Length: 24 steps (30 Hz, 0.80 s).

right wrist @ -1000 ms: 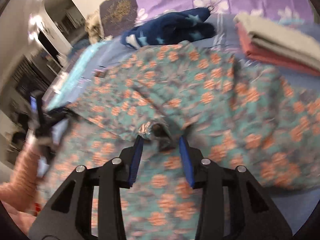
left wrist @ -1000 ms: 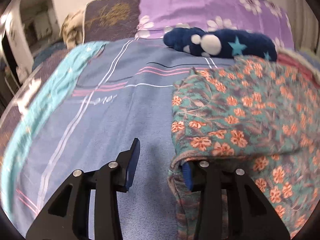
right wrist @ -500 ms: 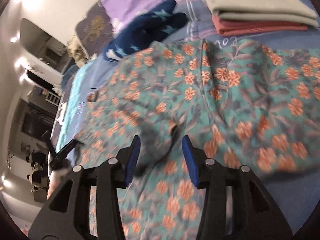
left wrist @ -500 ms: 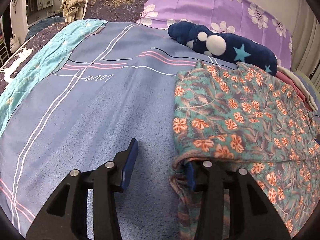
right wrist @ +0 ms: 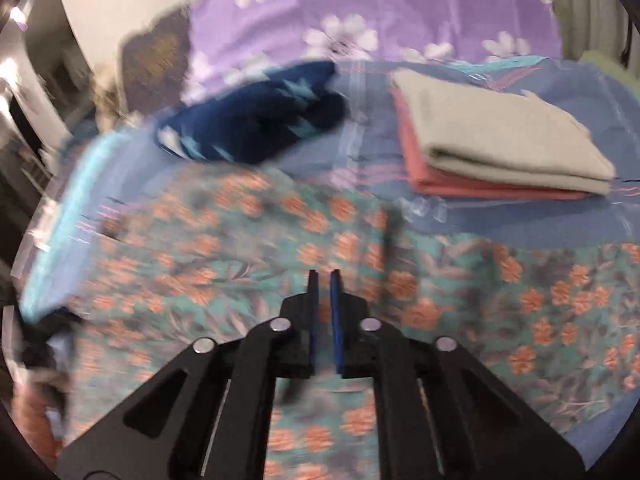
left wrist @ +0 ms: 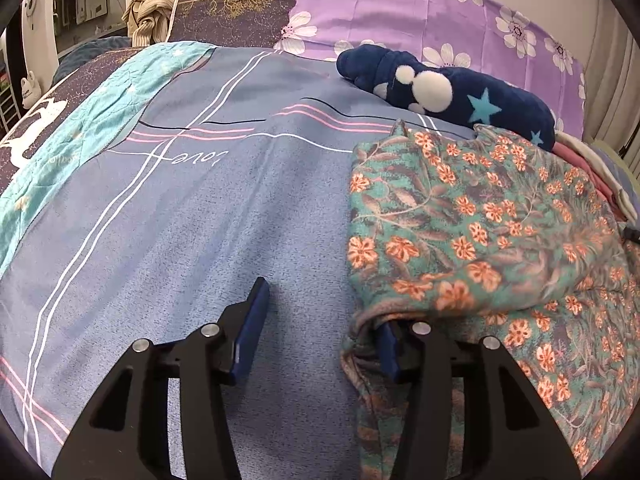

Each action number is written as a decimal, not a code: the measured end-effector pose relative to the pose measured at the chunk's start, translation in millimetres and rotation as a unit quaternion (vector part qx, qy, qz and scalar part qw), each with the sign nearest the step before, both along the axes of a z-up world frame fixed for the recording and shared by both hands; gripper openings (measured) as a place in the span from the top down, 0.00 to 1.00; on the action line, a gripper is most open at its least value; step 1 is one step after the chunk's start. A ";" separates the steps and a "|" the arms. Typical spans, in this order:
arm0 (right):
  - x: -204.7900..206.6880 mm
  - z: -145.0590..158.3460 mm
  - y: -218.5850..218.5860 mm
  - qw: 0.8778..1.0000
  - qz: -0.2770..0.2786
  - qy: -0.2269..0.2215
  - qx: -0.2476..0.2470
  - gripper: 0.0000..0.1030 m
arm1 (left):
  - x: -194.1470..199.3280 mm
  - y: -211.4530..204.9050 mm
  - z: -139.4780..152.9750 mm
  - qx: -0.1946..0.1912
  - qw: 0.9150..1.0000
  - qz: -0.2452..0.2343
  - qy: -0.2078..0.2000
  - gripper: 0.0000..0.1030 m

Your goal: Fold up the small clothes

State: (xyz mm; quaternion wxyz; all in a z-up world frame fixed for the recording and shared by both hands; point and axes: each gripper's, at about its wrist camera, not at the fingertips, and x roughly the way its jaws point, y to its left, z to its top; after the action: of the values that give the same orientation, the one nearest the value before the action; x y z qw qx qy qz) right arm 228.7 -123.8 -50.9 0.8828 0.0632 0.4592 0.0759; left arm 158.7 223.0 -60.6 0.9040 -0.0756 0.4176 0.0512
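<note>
Right tool (right wrist: 323,276) moved: fingers were spread over floral garment (right wrist: 248,256), now nearly pressed together, pinching nothing. Left tool (left wrist: 320,320): spread wide, right finger tucked under garment's near-left edge, left finger over bare bed (left wrist: 192,216). Garment lies flat on bed, right of left tool (nearer it). Containers: none.

The left claw (left wrist: 320,320) stands wide open over the blue striped bedsheet (left wrist: 200,220). Its left finger lies bare on the sheet, while its right finger is tucked under the near edge of the teal floral garment (left wrist: 500,232). Beyond the garment lies a navy star-patterned fleece (left wrist: 460,92), against a purple flowered pillow (left wrist: 420,12).
</note>
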 end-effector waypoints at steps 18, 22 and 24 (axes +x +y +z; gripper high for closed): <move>-31.8 2.0 13.7 0.996 0.056 0.038 0.064 0.94 | 63.5 27.6 27.5 -0.123 0.992 -0.036 -0.011 0.49; -33.7 -8.7 2.1 0.997 0.038 0.073 0.001 0.56 | 105.1 9.9 6.0 -0.125 0.990 -0.054 0.031 0.49; -40.5 -15.5 -4.7 0.997 0.028 0.072 0.020 0.61 | 114.3 5.4 -0.2 -0.117 0.991 -0.050 0.032 0.49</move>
State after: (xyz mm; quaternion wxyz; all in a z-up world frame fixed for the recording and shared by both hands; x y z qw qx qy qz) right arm 188.2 -128.4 -66.4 0.8434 0.0735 0.5216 0.1056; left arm 273.0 228.4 -60.8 0.8764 -0.1587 0.4529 -0.0409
